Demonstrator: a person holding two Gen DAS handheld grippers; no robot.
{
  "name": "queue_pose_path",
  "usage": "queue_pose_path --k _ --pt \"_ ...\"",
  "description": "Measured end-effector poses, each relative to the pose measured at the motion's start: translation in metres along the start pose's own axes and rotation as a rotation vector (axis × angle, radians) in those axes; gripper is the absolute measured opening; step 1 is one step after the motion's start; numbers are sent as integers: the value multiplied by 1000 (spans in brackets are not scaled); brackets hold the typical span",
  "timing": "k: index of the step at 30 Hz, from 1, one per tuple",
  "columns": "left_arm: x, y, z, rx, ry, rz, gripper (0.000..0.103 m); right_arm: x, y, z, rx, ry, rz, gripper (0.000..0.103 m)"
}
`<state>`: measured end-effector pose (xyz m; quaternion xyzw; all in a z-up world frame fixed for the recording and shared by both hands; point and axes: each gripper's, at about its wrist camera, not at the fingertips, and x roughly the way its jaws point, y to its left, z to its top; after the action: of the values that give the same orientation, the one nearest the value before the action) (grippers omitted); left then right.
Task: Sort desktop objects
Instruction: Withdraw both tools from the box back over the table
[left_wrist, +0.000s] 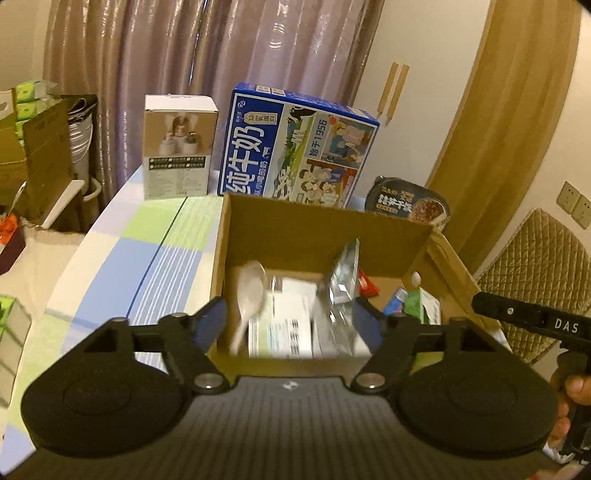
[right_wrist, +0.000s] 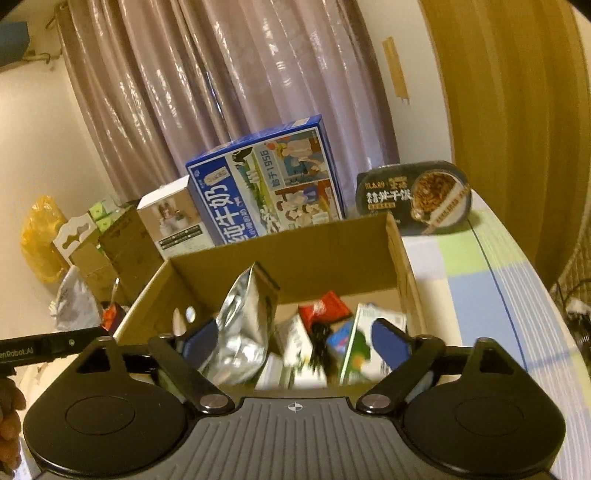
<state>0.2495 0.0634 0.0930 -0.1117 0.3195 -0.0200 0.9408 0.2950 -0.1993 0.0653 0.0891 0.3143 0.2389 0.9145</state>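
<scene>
1. An open cardboard box (left_wrist: 325, 225) is seen on the checked tablecloth (left_wrist: 155, 236), directly ahead of both grippers.
2. Inside it, a white plastic spoon (left_wrist: 249, 295), a silver foil pouch (right_wrist: 240, 328), a red packet (right_wrist: 323, 308), a white carton (left_wrist: 284, 328) and a green-and-white carton (right_wrist: 364, 341) are observed, blurred.
3. The left gripper (left_wrist: 291, 321) is held over the box's near edge with jaws spread, nothing gripped.
4. The right gripper (right_wrist: 295, 343) is likewise released, jaws wide, nothing pinched.
5. Behind the box, a blue milk carton case (left_wrist: 295, 147), a small white product box (left_wrist: 179, 147) and a black instant-meal tray (right_wrist: 413, 197) are noted.
</scene>
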Motion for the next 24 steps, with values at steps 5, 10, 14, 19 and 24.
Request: queue_pose_path --k 5,10,14,19,24 --pt "-42 -20 -32 32 9 29 97 -41 10 -27 6 17 -30 101" --pt "-83 -35 -51 16 -4 66 102 -76 14 -42 39 66 -50 101" --pt "-110 -46 -59 10 -5 91 102 -105 17 -47 60 68 -55 101" --pt "-134 -55 -71 14 39 116 102 -134 28 -55 21 85 -67 101" --pt "-147 -62 -84 19 74 155 102 -151 37 -69 -7 104 -67 101"
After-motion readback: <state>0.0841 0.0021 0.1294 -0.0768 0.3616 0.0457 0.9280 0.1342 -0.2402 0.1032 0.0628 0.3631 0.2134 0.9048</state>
